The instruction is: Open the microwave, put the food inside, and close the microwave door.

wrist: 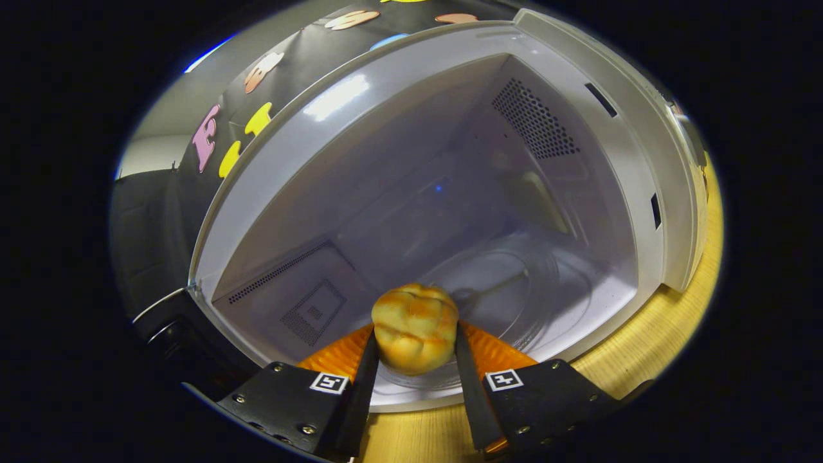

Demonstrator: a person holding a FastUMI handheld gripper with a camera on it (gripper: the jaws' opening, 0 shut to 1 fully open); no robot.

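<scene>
Two fingers of the gripper [415, 350] are clamped on a bread roll [415, 328], one pressing each side, so the roll sits squeezed between them at their tips. Its crust is golden brown with paler patches, rounded and lobed like a small knotted bun, and matte in texture. Each finger carries ribbed pads near the roll and a flat plate behind with screws and a small square marker of coded blocks; no readable writing shows on them.

Just beyond the roll lies the open microwave [360, 90]. Its cavity is pale grey, smooth and slightly glossy, with a bright reflection on the upper frame. A clear glass turntable [514, 283] lies round and flat on the cavity floor, directly ahead of the roll. Patches of perforated vent holes mark the side walls, one a dense dark grid, another a line of dots with a square pattern. Two narrow latch slots cut the front frame on one side.

The roll is held at the cavity's front lip, with wide open room ahead and to both sides inside. The microwave stands on a light wooden table [643, 354] with fine grain, its front edge flush near the fingers.
</scene>
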